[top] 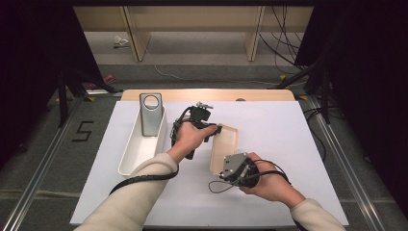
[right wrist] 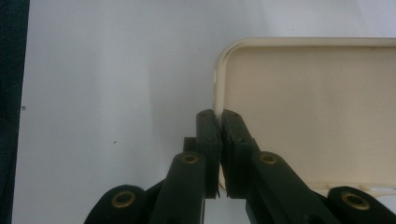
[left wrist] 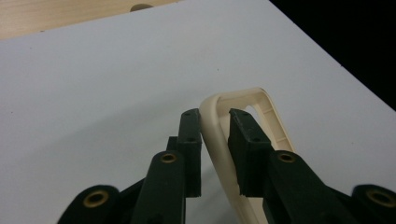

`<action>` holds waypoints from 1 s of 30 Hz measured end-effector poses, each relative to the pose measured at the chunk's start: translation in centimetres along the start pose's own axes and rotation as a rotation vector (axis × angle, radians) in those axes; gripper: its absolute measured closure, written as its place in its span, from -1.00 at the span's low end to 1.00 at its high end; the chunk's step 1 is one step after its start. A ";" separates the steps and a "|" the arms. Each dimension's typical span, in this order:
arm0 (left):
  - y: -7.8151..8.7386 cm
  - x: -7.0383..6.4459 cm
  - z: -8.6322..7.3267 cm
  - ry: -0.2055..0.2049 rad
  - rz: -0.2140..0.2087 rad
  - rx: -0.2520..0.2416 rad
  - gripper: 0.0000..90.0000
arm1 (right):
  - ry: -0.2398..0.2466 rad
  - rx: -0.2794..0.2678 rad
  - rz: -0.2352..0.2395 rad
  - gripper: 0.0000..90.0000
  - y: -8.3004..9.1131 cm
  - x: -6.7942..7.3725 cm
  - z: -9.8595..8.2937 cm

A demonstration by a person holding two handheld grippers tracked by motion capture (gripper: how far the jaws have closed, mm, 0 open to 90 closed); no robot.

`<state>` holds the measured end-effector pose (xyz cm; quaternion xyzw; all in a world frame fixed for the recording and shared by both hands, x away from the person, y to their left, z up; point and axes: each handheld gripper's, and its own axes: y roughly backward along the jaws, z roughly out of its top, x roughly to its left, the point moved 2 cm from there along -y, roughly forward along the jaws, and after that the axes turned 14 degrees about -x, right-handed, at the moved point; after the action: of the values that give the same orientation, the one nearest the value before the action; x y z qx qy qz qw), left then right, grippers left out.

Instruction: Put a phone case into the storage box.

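Two claws on one cream lid, and only one has it.

The right gripper (right wrist: pixel 219 116) is pinched tight on the rim of the lid (right wrist: pixel 308 107); the left gripper (left wrist: pixel 215 122) straddles the far rim, jaws still apart (a gap shows on one side). The lid sits mid-table, right of the white bin (top: pixel 139 147). Lifted now, it could pivot and slip free.
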<state>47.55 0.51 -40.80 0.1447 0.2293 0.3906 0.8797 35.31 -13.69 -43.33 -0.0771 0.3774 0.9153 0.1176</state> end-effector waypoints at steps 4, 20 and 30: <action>0.2 -0.4 0.2 0.023 -0.015 -0.013 0.73 | 0.000 0.003 0.000 0.95 -0.1 0.0 -0.1; 1.5 -2.0 1.1 -0.008 -0.087 -0.089 0.83 | -0.018 0.029 -0.024 0.78 -0.5 -0.2 -0.5; 3.2 -0.7 1.5 -0.140 -0.068 -0.186 0.82 | -0.133 -0.037 -0.102 -0.04 0.0 -1.2 -0.9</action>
<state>45.90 1.95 -37.92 0.0817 0.1347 0.3689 0.9160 36.49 -14.53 -43.74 -0.0372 0.3472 0.9181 0.1873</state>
